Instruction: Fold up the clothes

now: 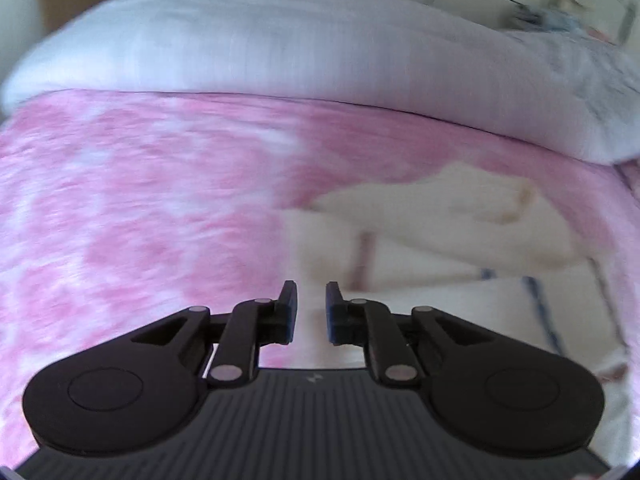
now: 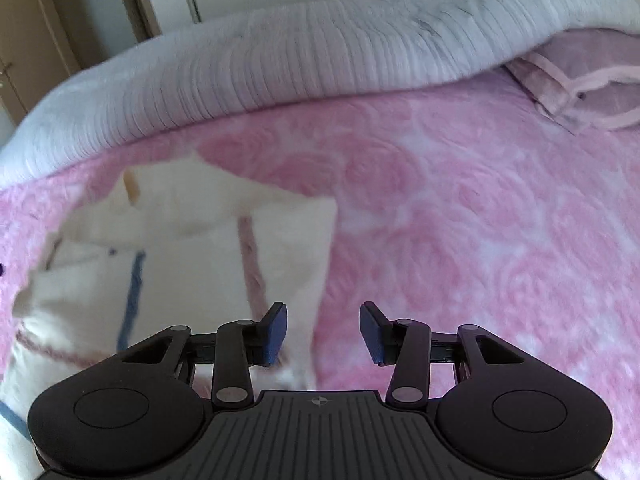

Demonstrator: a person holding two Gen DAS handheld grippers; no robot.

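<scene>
A cream garment [image 1: 440, 248] with thin blue and dusty-pink stripes lies flat on a pink patterned bedspread [image 1: 140, 208]. In the left wrist view it fills the right half, with a fold near its top. My left gripper [image 1: 311, 312] hovers over its left edge, open by a narrow gap, nothing between the fingers. In the right wrist view the same garment [image 2: 192, 240] lies at the left. My right gripper [image 2: 323, 332] hangs above its right edge and the bedspread [image 2: 480, 220], wide open and holding nothing.
A thick ribbed white duvet [image 1: 280, 48] is bunched along the far side of the bed, seen again as the duvet [image 2: 300, 52] in the right view. A mauve pillow [image 2: 580, 80] sits at the far right. Wooden furniture [image 2: 32, 40] stands beyond the bed.
</scene>
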